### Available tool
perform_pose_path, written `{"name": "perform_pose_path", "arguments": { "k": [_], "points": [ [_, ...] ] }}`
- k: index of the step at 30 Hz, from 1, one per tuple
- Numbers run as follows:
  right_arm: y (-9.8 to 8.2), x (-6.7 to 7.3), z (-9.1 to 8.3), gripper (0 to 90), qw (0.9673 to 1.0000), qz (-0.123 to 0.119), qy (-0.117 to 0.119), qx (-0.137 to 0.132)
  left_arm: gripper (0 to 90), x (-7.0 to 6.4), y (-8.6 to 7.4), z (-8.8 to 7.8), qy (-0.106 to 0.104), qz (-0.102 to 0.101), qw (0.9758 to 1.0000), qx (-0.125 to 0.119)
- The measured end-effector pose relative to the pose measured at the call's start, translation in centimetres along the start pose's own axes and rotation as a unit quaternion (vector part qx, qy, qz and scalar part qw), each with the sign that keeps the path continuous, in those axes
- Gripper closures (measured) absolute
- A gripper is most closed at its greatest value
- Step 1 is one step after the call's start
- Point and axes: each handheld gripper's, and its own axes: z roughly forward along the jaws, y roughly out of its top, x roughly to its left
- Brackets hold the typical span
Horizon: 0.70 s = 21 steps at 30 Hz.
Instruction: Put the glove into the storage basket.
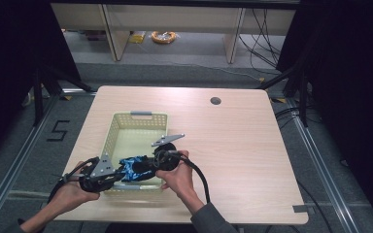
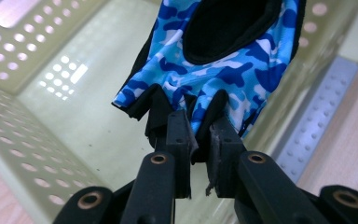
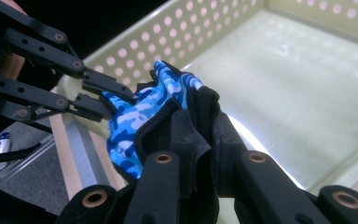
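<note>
You have the glove (image 1: 135,168) stretched between both grippers, hanging over the near end of the basket (image 1: 110,141), clear of its floor. Your left gripper (image 2: 199,140) is pinching the black finger end of the glove; in the left gripper view only a thin fold of cloth sits between the jaws, right at their tips. Your right gripper (image 3: 196,135) is clamped on the black cuff edge, with more fabric bunched between its jaws.

The weak point is the left grip. With so little cloth held so near the tips, any extra pull from your right hand could draw the fold out. The glove would then swing from the right gripper alone. If you open one gripper before the other, expect the same swing.

Watch where the glove hangs. It sits just above the near wall of the basket, so a slip or an early release here could leave it draped over the rim, or let it fall on the bench (image 1: 233,136) on your side. Carrying it farther in over the basket floor before letting go would lower that risk.

The basket looks light. If a jaw or the taut glove catches its near wall as you lower, the basket may slide or tip on the bench.

Your two grippers are close together, and their cables trail near your wrists, so a twist could snag them.
</note>
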Motion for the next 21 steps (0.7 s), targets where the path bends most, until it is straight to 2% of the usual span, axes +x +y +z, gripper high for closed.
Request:
{"name": "perform_pose_path", "arguments": {
  "k": [5, 7, 8, 9, 10, 12, 13, 14, 15, 16, 18, 19, 21],
  "points": [
    [-0.7, -0.1, 0.6, 82.5, 0.9999, 0.014, 0.004, 0.008, 80.1, 0.1, -0.2, 0.5, -0.010, -0.012, 0.9998, 0.011],
    [-0.8, 0.0, 0.8, 82.5, 0.9997, 0.018, -0.003, 0.013, 80.1, 0.2, -0.1, 0.6, -0.007, -0.009, 0.9998, 0.014],
    [-0.8, -0.1, 0.9, 82.5, 0.9998, 0.011, -0.008, 0.014, 79.9, 0.2, -0.1, 0.6, -0.008, -0.009, 0.9998, 0.016],
    [-0.9, 0.0, 0.9, 82.4, 0.9997, 0.018, -0.009, 0.017, 79.9, 0.2, 0.0, 0.7, -0.012, -0.001, 0.9998, 0.015],
    [-0.9, -0.1, 1.1, 82.4, 0.9996, 0.020, -0.002, 0.018, 79.9, 0.2, 0.0, 0.7, -0.009, -0.004, 0.9998, 0.015],
    [-1.0, -0.2, 1.1, 82.4, 0.9995, 0.022, -0.007, 0.021, 79.7, 0.4, 0.1, 0.8, -0.013, -0.011, 0.9997, 0.020],
    [-1.0, -0.2, 1.2, 82.3, 0.9994, 0.023, -0.012, 0.022, 79.6, 0.5, 0.2, 0.8, -0.018, -0.006, 0.9996, 0.020],
    [-1.0, -0.2, 1.2, 82.3, 0.9994, 0.019, -0.018, 0.023, 79.5, 0.5, 0.1, 0.9, -0.022, -0.014, 0.9995, 0.021],
    [-1.1, -0.1, 1.3, 82.2, 0.9993, 0.024, -0.019, 0.022, 79.6, 0.6, 0.2, 1.0, -0.019, -0.012, 0.9994, 0.026],
    [-1.1, -0.1, 1.3, 82.1, 0.9992, 0.026, -0.020, 0.024, 79.5, 0.7, 0.3, 1.0, -0.028, -0.008, 0.9990, 0.034],
    [-1.1, -0.1, 1.5, 82.0, 0.9991, 0.021, -0.027, 0.023, 79.4, 0.9, 0.4, 1.0, -0.031, -0.006, 0.9988, 0.038],
    [-1.1, 0.0, 1.6, 81.9, 0.9990, 0.025, -0.026, 0.026, 79.4, 1.1, 0.6, 0.9, -0.037, 0.005, 0.9981, 0.048],
    [-1.1, 0.0, 1.7, 81.6, 0.9988, 0.023, -0.029, 0.033, 79.2, 1.2, 0.6, 1.1, -0.042, -0.004, 0.9975, 0.057]
  ]
}}
